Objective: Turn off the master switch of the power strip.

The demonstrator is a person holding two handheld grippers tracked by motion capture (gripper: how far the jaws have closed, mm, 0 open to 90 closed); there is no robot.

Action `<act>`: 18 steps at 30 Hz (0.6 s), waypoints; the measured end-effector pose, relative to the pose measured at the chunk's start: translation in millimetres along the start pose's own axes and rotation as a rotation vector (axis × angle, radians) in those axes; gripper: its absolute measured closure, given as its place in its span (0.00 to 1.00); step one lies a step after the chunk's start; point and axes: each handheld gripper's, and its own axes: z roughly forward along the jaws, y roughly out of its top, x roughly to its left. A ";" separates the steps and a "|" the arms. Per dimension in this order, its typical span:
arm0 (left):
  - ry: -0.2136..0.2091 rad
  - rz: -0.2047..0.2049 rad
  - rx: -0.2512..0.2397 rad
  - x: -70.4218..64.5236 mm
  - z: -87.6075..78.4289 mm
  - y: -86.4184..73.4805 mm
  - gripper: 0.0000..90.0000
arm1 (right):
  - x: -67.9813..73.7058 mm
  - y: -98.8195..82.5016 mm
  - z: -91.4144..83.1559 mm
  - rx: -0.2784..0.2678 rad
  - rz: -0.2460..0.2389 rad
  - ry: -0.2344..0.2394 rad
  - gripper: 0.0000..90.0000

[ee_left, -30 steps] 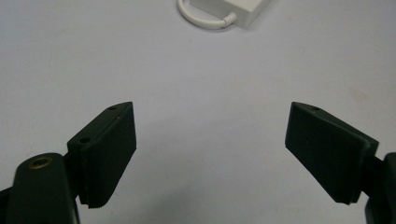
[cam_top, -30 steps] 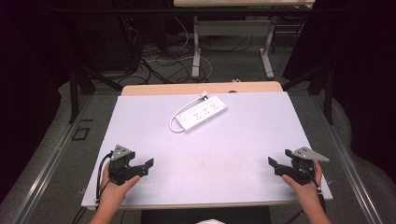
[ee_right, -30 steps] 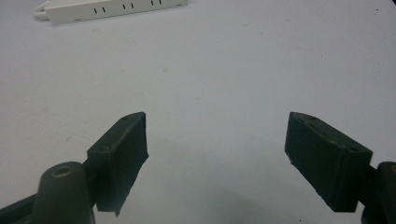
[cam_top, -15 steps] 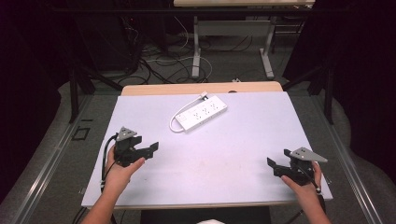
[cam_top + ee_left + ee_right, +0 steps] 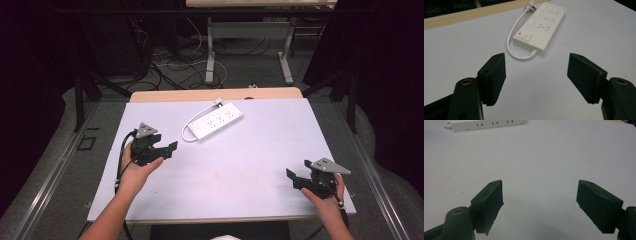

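Note:
A white power strip with a short looped cord lies on the white table, towards the back and a little left of the middle. My left gripper hovers open just short of the strip, pointing at it. Between and beyond its black jaws the left gripper view has the power strip, with its switch end nearest. My right gripper is open near the table's front right corner, nothing between its jaws. The power strip lies far off at the top of the right gripper view.
A wooden strip runs along the table's far edge. Behind it are desk legs and cables on the floor. Bare table top lies between the two grippers.
My left gripper has moved forward and to the right, closer to the power strip. The right gripper has stayed near the front right corner.

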 end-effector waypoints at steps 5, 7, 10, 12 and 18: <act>-0.002 -0.002 -0.009 -2.5 4.7 10.5 0.36 | -0.9 -0.5 0.0 -0.010 -0.004 -0.011 0.23; -0.007 -0.004 -0.007 -3.0 5.9 14.9 0.35 | -0.9 -0.4 -0.3 -0.011 -0.004 -0.001 0.23; -0.007 -0.010 -0.011 -4.4 8.8 21.8 0.36 | -0.1 -0.6 0.1 -0.011 0.001 -0.001 0.23; -0.012 -0.018 -0.010 -5.1 10.9 26.0 0.36 | 0.2 -0.8 0.5 -0.014 0.000 -0.005 0.23; -0.016 -0.052 0.000 -5.0 17.9 39.9 0.39 | 0.4 -1.1 -0.1 0.007 0.000 -0.003 0.23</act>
